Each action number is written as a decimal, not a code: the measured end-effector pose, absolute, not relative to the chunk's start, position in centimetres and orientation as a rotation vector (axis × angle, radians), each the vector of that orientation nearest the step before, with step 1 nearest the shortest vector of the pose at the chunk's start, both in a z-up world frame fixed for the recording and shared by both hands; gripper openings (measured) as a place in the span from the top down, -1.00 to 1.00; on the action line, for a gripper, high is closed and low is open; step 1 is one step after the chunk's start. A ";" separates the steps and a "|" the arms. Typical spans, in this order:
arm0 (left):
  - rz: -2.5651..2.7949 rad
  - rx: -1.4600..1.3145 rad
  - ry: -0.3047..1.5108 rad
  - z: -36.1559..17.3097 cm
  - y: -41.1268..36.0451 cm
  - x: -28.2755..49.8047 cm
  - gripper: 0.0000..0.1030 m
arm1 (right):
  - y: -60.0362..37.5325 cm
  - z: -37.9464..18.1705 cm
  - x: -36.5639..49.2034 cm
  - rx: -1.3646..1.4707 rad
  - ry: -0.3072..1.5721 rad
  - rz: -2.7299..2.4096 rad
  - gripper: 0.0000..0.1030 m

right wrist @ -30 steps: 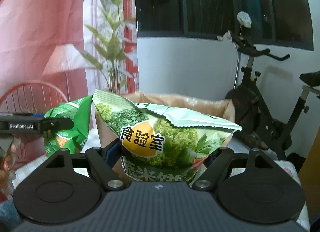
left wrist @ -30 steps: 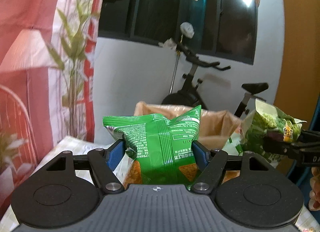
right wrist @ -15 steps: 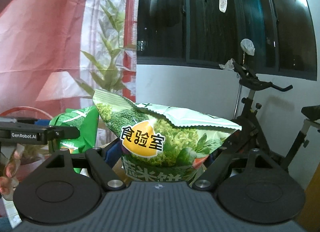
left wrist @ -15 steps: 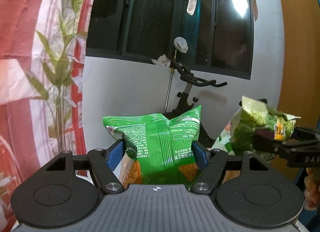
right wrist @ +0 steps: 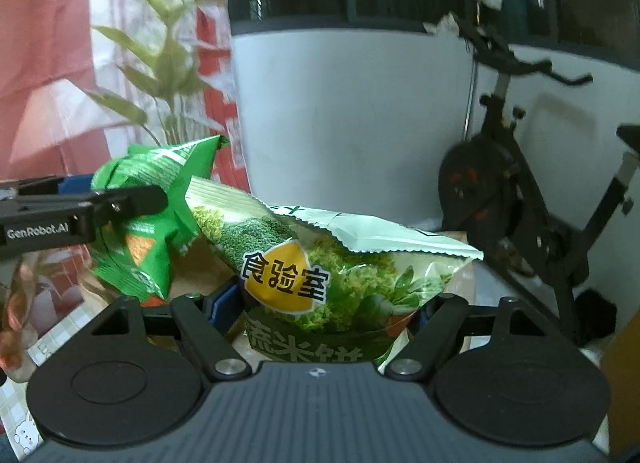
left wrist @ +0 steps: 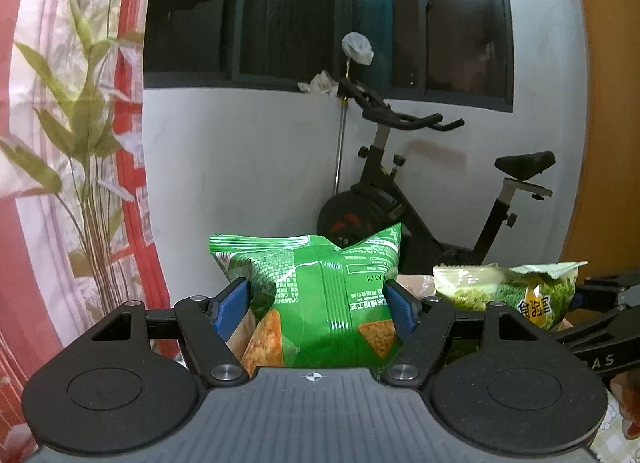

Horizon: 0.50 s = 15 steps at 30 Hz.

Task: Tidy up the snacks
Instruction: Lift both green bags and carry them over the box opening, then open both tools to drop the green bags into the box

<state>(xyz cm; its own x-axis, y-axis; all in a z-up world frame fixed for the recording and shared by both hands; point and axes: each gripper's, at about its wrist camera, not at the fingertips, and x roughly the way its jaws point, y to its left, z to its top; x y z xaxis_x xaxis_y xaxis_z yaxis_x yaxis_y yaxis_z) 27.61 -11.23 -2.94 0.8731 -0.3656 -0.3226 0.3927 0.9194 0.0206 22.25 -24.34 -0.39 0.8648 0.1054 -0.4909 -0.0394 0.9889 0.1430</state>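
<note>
My left gripper (left wrist: 318, 303) is shut on a bright green chip bag (left wrist: 320, 295) with orange triangle chips printed on it, held up in the air. My right gripper (right wrist: 324, 307) is shut on a pale green vegetable snack bag (right wrist: 340, 275) with a yellow label. In the left wrist view the pale bag (left wrist: 508, 291) hangs to the right at about the same height. In the right wrist view the green chip bag (right wrist: 148, 215) hangs to the left, close to the pale bag. A brown box's rim (right wrist: 200, 263) shows just behind and below both bags.
An exercise bike (left wrist: 420, 191) stands against the white wall behind. A curtain with a leaf print (left wrist: 80, 143) hangs at the left. An orange panel (left wrist: 608, 143) is at the right. A patterned tablecloth (right wrist: 48, 343) shows at the lower left.
Both grippers rose and tilted up with their bags, then came back down. The two bags have moved closer together, and the box rim shows again behind them.
</note>
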 end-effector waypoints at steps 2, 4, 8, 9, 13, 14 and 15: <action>-0.406 0.095 0.322 -3.1 -11.3 27.7 -0.46 | -24.7 -1.0 22.8 0.130 0.543 0.073 -0.56; -0.411 0.113 0.321 -3.2 -11.5 27.8 -0.46 | -24.8 -1.5 22.8 0.129 0.552 0.080 -0.56; -0.446 0.099 0.335 -3.3 -11.9 28.1 -0.47 | -24.9 -2.0 22.7 0.134 0.555 0.081 -0.57; -0.465 0.094 0.347 -3.4 -12.0 28.2 -0.47 | -24.8 -2.0 22.6 0.132 0.554 0.082 -0.58; -0.499 0.082 0.405 -4.0 -12.1 28.7 -0.51 | -24.6 -2.0 22.6 0.126 0.565 0.088 -0.61; -0.499 0.073 0.411 -4.0 -12.0 28.8 -0.54 | -24.6 -2.0 22.5 0.125 0.569 0.091 -0.62; -0.500 0.063 0.413 -4.0 -11.9 28.7 -0.61 | -24.6 -1.9 22.5 0.120 0.569 0.089 -0.63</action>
